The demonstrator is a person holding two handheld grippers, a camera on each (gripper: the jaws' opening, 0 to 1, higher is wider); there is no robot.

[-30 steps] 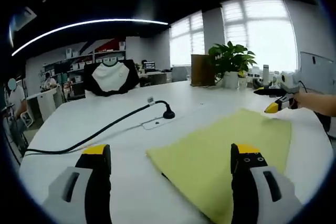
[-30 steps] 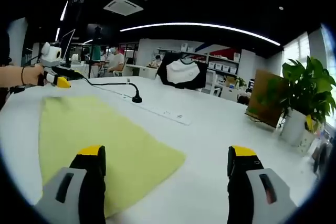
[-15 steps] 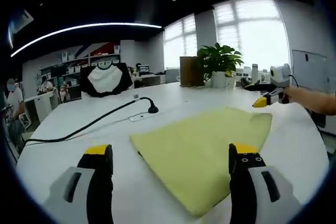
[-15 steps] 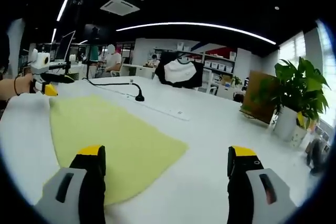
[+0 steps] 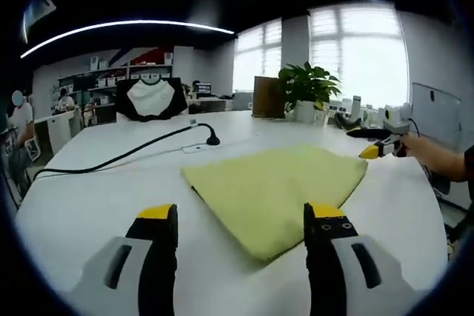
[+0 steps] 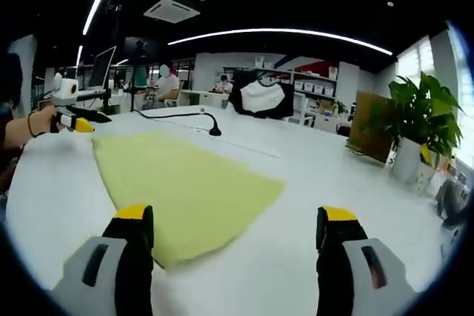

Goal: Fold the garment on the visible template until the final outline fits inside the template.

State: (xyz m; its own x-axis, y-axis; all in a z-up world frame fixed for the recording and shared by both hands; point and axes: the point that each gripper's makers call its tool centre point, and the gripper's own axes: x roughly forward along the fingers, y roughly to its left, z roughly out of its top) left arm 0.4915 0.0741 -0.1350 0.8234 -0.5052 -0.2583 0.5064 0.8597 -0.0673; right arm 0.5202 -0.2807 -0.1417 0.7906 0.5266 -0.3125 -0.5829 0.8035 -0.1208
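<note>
Open office, white table [image 5: 89, 205]. I see the yellow garment [image 5: 278, 183] lying flat mid-table, its near corner between my grippers. My left gripper [image 5: 241, 249] and right gripper [image 6: 231, 253] hover above the table with jaws spread, gripping nothing, presumably clear of the cloth to check its outline. A black microphone [image 5: 212, 140] stands beyond its far edge.

White table [image 5: 89, 205] carried a black gooseneck mic [image 5: 212, 139] with its cable [image 5: 104, 164] trailing off toward the table edge; a flat power strip [image 5: 194, 149] lay just beside the mic base. Potted plant [image 5: 307, 90] stood at the far edge near the bright window [image 5: 363, 53], brown box [image 5: 264, 98] next to it. Black-and-white shirt [image 5: 152, 99] was draped over a chair behind the table. Ceiling AC vent [image 6: 171, 10] and curved light strip [image 6: 281, 33] overhead. Shelving [image 6: 315, 83] and seated people in the background.
</note>
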